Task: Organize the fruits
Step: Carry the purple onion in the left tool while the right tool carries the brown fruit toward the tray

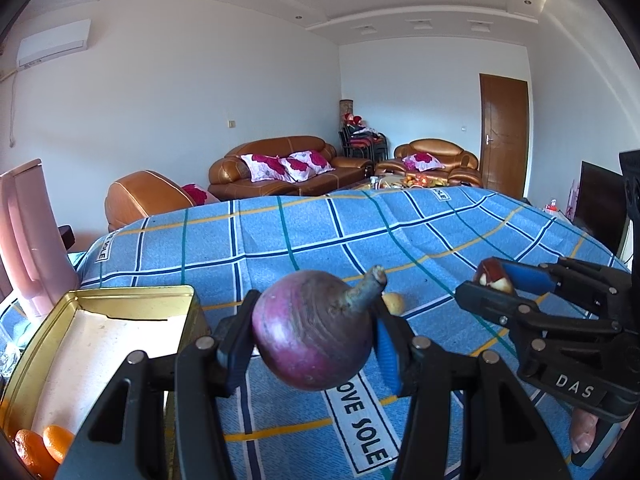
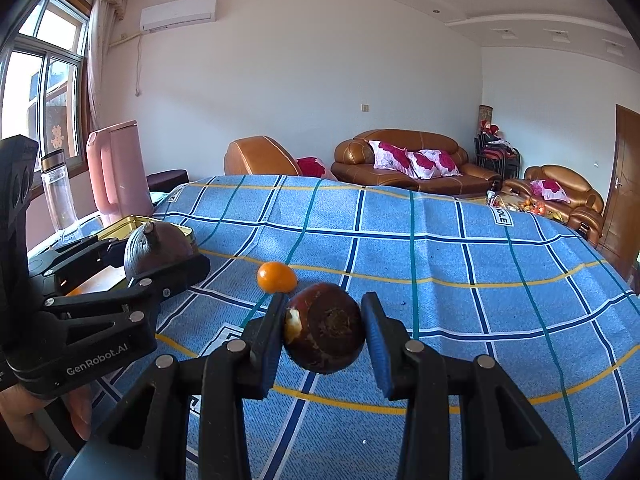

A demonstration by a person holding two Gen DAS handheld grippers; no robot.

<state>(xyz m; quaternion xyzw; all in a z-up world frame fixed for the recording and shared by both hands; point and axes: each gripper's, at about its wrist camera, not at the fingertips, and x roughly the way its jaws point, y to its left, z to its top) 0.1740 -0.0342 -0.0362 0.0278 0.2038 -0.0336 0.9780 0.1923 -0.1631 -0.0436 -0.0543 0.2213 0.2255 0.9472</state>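
A: Purple fruit sat pinched between the left gripper jaws, stem pointing up and away?

B: Yes, held above the blue checked cloth. The right gripper jaws clamped a dark brown fruit, round end toward the camera. Farther off, a small orange lay on the cloth; the gold tin stood left.

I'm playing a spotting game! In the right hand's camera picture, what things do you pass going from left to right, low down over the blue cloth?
Clear bottle → pink jug → purple fruit with a stem in the left tool → small orange fruit → dark reddish-brown fruit in the right tool.
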